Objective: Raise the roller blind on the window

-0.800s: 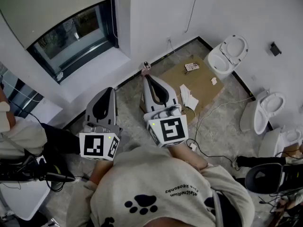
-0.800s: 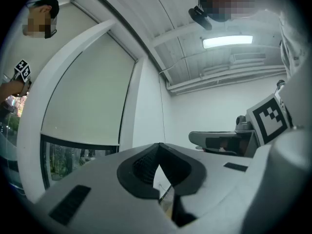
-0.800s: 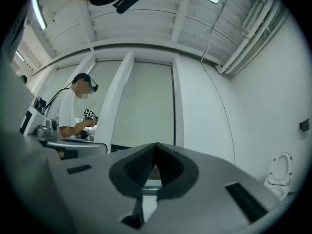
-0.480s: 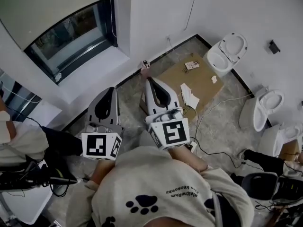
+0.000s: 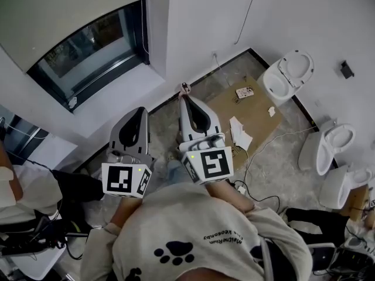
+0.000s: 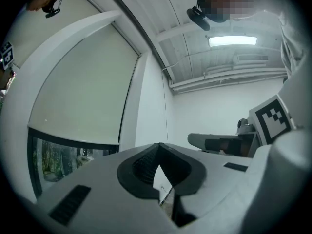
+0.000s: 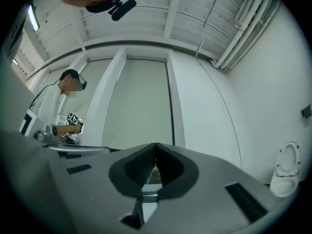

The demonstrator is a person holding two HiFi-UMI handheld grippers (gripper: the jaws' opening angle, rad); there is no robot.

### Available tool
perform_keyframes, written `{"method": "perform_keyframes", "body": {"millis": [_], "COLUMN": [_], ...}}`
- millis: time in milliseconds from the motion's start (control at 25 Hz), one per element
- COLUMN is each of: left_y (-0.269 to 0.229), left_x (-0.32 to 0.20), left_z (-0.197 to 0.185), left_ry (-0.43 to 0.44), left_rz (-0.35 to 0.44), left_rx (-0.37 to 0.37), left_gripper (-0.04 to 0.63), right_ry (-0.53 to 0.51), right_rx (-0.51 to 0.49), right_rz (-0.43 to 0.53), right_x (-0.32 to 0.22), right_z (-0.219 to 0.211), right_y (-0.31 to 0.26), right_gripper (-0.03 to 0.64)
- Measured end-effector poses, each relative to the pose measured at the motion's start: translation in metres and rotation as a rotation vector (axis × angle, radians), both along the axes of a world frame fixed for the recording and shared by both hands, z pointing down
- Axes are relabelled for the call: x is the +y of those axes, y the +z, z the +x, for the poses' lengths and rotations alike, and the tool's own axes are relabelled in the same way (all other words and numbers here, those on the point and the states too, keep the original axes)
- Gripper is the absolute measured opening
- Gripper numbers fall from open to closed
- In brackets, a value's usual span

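Note:
The pale roller blind (image 5: 58, 7) covers the upper part of the window, with dark glass (image 5: 88, 45) showing below its bottom bar. A thin cord (image 5: 142, 16) hangs along the window's right edge. Both grippers are held side by side at chest height, pointing towards the wall below the sill. My left gripper (image 5: 139, 111) is shut with nothing between its jaws, and my right gripper (image 5: 186, 98) is likewise shut and empty. In the left gripper view the blind (image 6: 83, 96) rises beyond the left gripper's closed tips (image 6: 158, 145). The right gripper view shows the blind (image 7: 139, 106) above the right gripper's closed tips (image 7: 155, 145).
A white sill (image 5: 111, 98) juts out below the window. A flat cardboard sheet (image 5: 240, 107) with papers lies on the floor, cables (image 5: 263, 145) trailing beside it. Toilets (image 5: 287, 75) (image 5: 328, 148) stand along the right wall. Another person (image 7: 53, 106) stands at the left.
The head view has shifted, so the window and floor sit slightly lower and to the right. Both grippers stay shut and hardly move.

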State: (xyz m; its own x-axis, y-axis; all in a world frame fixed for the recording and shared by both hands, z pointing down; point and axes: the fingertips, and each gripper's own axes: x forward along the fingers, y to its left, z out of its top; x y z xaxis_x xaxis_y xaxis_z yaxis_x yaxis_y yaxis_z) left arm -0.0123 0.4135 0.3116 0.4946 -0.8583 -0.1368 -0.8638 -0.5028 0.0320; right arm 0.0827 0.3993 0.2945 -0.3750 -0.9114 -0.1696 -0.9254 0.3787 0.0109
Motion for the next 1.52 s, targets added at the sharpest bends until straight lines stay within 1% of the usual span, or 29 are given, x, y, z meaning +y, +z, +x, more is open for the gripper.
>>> {"method": "perform_keyframes", "body": {"millis": [240, 400, 640, 720, 880, 1000, 1160, 1320, 1400, 1520], "left_y": [-0.002, -0.007, -0.012, -0.011, -0.011, -0.011, -0.003, 0.006, 0.006, 0.002], "left_x": [-0.065, -0.107, -0.167, -0.181, -0.199, -0.206, -0.212, -0.223, -0.232, -0.252], "left_z": [-0.002, 0.005, 0.007, 0.009, 0.019, 0.017, 0.014, 0.019, 0.02, 0.018], "left_ry": [-0.02, -0.027, -0.075, -0.092, -0.094, -0.107, -0.117, -0.09, -0.079, -0.069], "left_rz": [-0.013, -0.007, 0.016, 0.02, 0.012, 0.01, -0.013, -0.027, -0.02, -0.01], "left_rx": [0.017, 0.011, 0.02, 0.028, 0.027, 0.024, 0.028, 0.017, 0.006, 0.009], "left_gripper": [0.008, 0.008, 0.008, 0.008, 0.008, 0.008, 0.008, 0.008, 0.008, 0.008], "right_ry": [-0.038, -0.062, -0.122, -0.123, -0.126, -0.14, -0.151, -0.161, -0.162, -0.16], "right_rx": [0.017, 0.002, 0.029, 0.048, 0.054, 0.052, 0.048, 0.034, 0.032, 0.049], "right_rz": [-0.003, -0.019, 0.021, 0.03, 0.035, 0.024, 0.002, -0.009, 0.0, 0.01], "right_x": [-0.065, -0.113, -0.173, -0.187, -0.21, -0.218, -0.224, -0.234, -0.239, -0.255], "right_z": [-0.006, -0.002, -0.003, 0.002, 0.011, 0.009, 0.008, 0.003, 0.001, 0.0], "right_y": [-0.005, -0.006, -0.011, -0.011, -0.012, -0.009, 0.0, 0.009, 0.009, 0.004], "right_gripper": [0.009, 0.009, 0.009, 0.009, 0.009, 0.009, 0.009, 0.009, 0.009, 0.009]}}
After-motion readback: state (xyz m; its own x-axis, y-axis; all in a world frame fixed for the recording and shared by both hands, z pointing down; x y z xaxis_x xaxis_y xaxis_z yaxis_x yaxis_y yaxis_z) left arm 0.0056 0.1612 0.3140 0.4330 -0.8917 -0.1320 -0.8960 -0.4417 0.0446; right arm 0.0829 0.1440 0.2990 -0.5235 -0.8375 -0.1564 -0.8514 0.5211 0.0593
